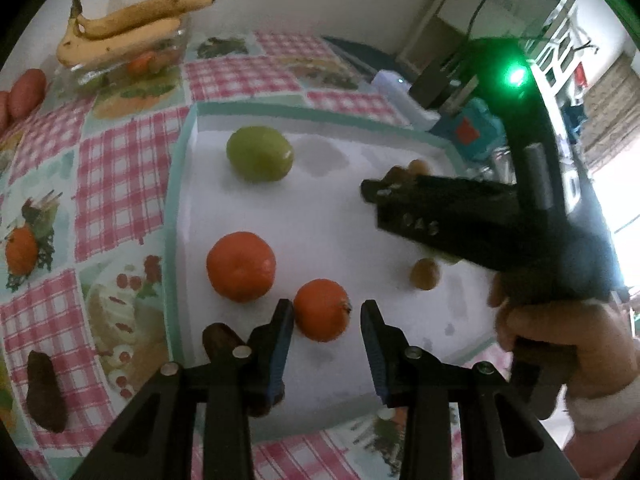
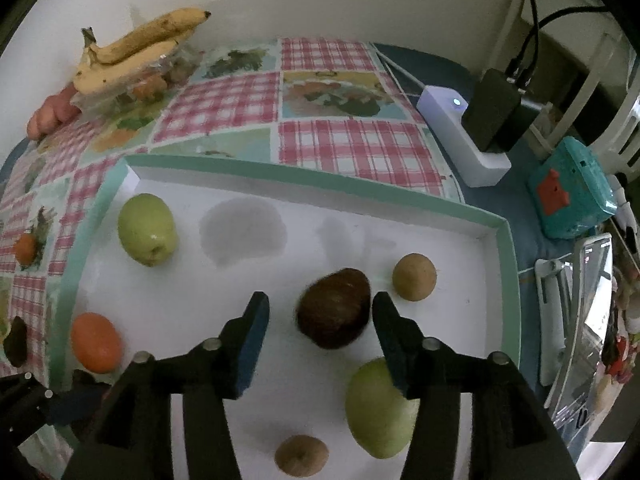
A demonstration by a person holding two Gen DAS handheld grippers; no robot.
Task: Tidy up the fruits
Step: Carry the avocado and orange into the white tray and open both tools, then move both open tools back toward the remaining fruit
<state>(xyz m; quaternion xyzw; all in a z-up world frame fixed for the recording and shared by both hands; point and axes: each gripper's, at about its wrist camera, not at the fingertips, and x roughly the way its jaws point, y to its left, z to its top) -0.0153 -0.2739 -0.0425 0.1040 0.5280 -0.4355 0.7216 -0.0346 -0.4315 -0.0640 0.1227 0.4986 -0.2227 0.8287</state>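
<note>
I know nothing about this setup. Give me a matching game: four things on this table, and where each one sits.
Things:
1. bananas
2. dark brown fruit
3. white power strip
4. far green apple

Places:
A. in the tray, between the tips of the right tongs
B. on top of a clear container by the wall
C. outside the tray, off its far right corner, with a black adapter plugged in
D. in the tray's far left corner

Pairs: 1-B, 2-A, 3-C, 4-D
</note>
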